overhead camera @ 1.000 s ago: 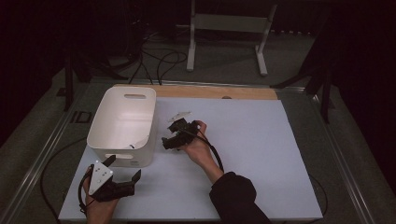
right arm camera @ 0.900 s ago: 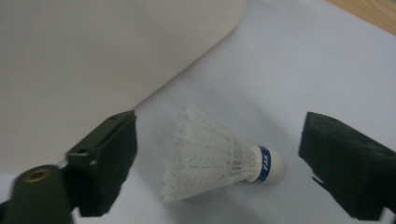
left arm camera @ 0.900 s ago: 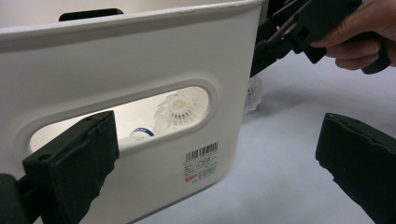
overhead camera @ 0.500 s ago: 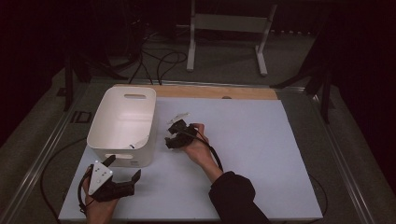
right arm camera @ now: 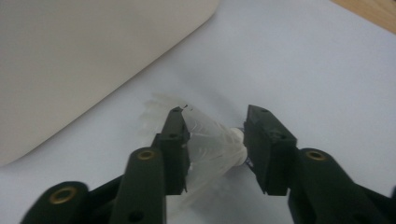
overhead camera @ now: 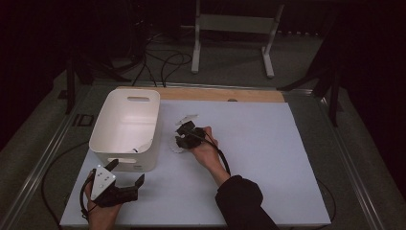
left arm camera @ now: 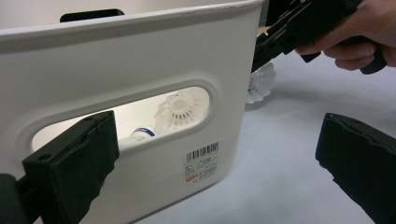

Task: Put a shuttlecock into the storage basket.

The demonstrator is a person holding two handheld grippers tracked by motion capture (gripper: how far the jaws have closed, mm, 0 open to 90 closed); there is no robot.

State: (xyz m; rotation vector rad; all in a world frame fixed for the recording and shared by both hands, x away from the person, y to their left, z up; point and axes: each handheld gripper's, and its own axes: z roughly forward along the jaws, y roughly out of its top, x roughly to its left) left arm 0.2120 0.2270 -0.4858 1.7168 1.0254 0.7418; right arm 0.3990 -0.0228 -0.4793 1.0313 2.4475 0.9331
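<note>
Right claw [right arm camera: 212, 147] just closing around shuttlecock [right arm camera: 210, 140], beside bin [overhead camera: 125, 128]

I see a table whose white work surface [overhead camera: 268, 158] is bordered at the far edge by a bare wooden strip [overhead camera: 225, 94]. Resting directly on the white surface are a white plastic bin [overhead camera: 125, 129] with cut-out handles, positioned at the left, and a white feather shuttlecock [right arm camera: 210, 140] lying on its side just beside the bin's right wall. A small white piece [overhead camera: 186, 118] lies on the surface slightly beyond the shuttlecock; I cannot identify it.
</note>
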